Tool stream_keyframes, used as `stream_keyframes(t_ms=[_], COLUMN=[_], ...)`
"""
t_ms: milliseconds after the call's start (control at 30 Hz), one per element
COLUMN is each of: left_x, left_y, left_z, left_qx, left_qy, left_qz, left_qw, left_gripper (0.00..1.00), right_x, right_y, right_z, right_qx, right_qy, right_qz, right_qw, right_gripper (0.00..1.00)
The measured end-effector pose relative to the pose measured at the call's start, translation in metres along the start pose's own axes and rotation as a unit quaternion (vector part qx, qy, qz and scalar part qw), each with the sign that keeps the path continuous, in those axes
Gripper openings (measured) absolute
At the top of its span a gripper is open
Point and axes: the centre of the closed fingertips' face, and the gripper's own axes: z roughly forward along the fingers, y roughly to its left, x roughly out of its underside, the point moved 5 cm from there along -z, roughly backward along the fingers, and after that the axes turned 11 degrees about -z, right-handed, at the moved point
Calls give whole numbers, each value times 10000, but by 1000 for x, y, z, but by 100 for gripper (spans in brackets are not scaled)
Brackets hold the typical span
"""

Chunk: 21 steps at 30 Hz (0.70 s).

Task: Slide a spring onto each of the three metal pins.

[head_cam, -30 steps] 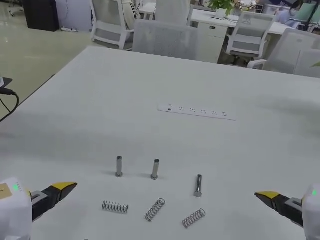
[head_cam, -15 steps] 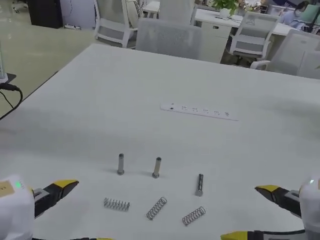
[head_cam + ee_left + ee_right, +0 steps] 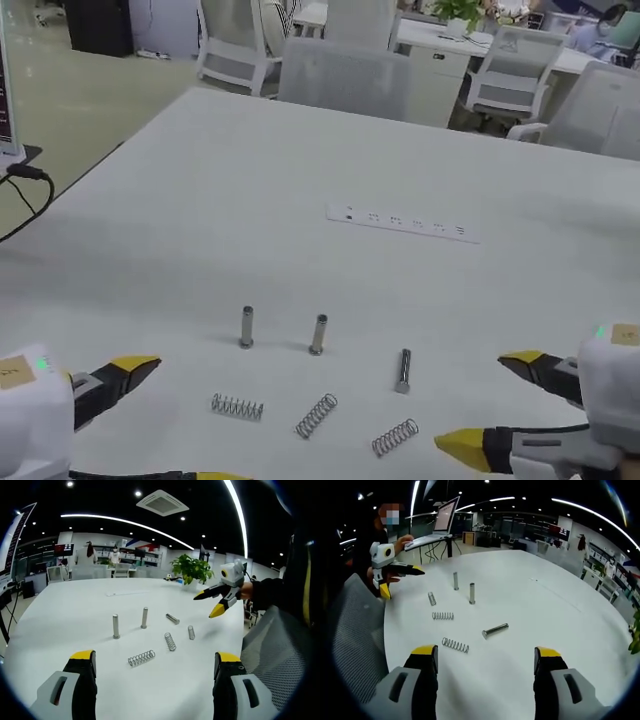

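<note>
Two metal pins (image 3: 247, 327) (image 3: 319, 334) stand upright on the white table (image 3: 300, 170). A third pin (image 3: 403, 371) lies on its side, as the right gripper view (image 3: 495, 629) shows. Three springs (image 3: 237, 406) (image 3: 316, 416) (image 3: 395, 437) lie loose in front of the pins. My left gripper (image 3: 175, 425) is open at the bottom left, short of the springs. My right gripper (image 3: 490, 402) is open at the bottom right, beside the nearest spring (image 3: 455, 645). Nothing is between either pair of jaws.
A white power strip (image 3: 403, 222) lies farther back on the table. Office chairs (image 3: 345, 75) line the far edge. A laptop (image 3: 445, 515) stands on another desk, and a black cable (image 3: 25, 190) hangs off to the left.
My right gripper has come leftward toward the springs, and its lower jaw now shows in the head view. The left gripper has barely moved. Pins and springs have stayed put.
</note>
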Motion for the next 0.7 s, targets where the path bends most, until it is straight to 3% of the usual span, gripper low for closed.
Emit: stream_keyframes(t_ms=[700], left_x=[0], left_y=[-2], left_z=[-1], left_qx=[-54], left_qy=[16], left_qz=[-21], left_qw=[10000], left_gripper=[96], right_x=[-13], right_y=[-22], right_z=[37], right_qx=[168], right_qy=[138], right_qz=[479], right_qw=[9986], right_gripper=[54])
